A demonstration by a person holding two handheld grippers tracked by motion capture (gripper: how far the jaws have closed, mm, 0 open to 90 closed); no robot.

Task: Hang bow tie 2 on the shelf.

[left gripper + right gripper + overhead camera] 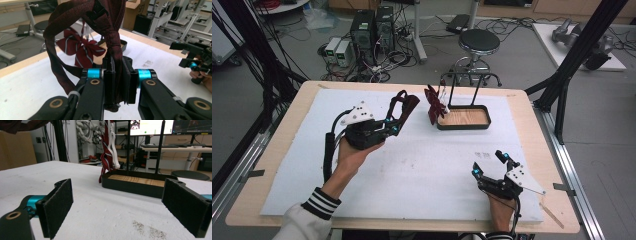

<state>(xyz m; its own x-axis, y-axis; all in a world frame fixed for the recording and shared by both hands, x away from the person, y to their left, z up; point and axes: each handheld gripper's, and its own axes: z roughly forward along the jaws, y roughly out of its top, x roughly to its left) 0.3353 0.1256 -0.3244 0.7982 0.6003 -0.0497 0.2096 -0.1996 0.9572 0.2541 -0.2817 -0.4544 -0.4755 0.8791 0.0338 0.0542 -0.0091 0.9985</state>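
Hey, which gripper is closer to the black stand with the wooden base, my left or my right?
Left. The left gripper, shut on a dark red tie, sits just left of the stand. The right gripper, open, rests toward the table's near edge.

left gripper (120,75) jaws clamped on dark red strap (113,37), strap loops up and left. striped bow tie (80,47) behind it over white mat (30,77). other gripper (192,56) at right edge.
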